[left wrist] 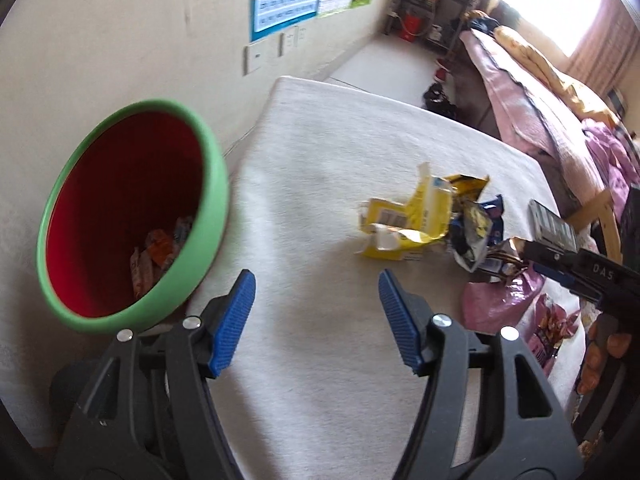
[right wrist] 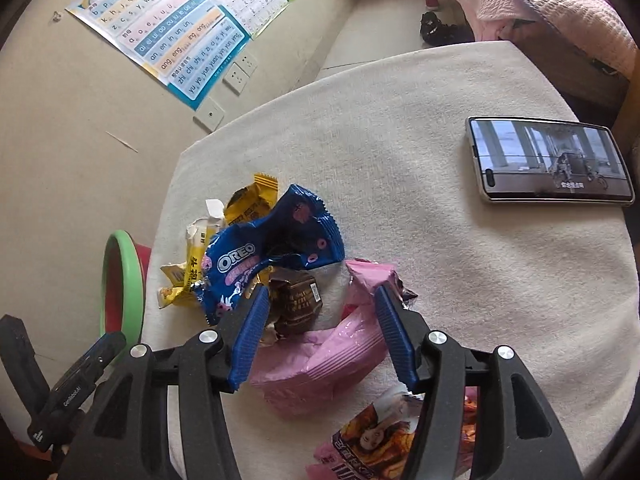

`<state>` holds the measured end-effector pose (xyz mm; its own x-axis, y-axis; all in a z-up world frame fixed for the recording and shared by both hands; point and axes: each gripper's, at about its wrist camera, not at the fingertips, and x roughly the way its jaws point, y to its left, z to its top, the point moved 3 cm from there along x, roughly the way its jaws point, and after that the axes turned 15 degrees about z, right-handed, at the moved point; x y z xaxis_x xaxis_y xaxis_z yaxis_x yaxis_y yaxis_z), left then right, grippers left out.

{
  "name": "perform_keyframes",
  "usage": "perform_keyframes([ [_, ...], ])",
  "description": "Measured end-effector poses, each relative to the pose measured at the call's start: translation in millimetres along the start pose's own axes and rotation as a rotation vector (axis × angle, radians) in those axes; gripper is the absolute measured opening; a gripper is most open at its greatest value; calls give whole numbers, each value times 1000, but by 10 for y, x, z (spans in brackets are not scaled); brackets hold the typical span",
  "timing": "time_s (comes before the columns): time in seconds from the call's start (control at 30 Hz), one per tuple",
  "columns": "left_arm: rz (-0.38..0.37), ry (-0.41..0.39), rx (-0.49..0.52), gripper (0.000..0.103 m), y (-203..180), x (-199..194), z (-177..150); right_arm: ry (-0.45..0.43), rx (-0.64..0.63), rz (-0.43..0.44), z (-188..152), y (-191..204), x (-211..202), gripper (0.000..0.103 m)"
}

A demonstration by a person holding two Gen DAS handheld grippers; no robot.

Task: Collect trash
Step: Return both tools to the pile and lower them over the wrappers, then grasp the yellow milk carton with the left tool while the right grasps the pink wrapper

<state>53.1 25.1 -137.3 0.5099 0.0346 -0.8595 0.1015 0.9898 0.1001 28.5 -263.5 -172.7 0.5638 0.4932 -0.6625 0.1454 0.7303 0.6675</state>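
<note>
A heap of snack wrappers lies on the white-covered table (right wrist: 460, 248): a blue Oreo wrapper (right wrist: 280, 240), a yellow wrapper (right wrist: 188, 276), a brown wrapper (right wrist: 298, 304), a pink wrapper (right wrist: 320, 364) and a printed pink snack bag (right wrist: 380, 436). My right gripper (right wrist: 322, 296) hangs open over the heap. The brown wrapper and part of the pink one sit between its blue pads, unpressed. My left gripper (left wrist: 316, 284) is open over bare cloth with nothing between its fingers. The green-rimmed red bin (left wrist: 216, 184) with several wrappers inside stands just to its left, and the yellow wrapper (left wrist: 404, 220) lies ahead on the right.
A phone (right wrist: 548, 160) with a lit screen lies on the table at the far right. The bin (right wrist: 134, 272) stands off the table's left edge, against a wall with posters. A bed with pink bedding (left wrist: 520, 92) runs along the right. A hand (left wrist: 604, 348) grips the right tool.
</note>
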Motion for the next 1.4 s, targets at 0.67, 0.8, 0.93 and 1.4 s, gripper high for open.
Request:
perform_keyframes([
  [0.67,59,-37,503,56,-1096,638,216,-98,8,2,33,32,-346,59],
  [0.8,34,-29,454,45,-971,525,226,-76,7,-38,-1,7,-291,62],
  [0.93,24,-3,389,35,-868,348,168,-6,14,-65,-81,-38,-110,62],
  [1.4,-103,88,108,58,-405,199,-37,85,-72,38,-188,186,134,44],
])
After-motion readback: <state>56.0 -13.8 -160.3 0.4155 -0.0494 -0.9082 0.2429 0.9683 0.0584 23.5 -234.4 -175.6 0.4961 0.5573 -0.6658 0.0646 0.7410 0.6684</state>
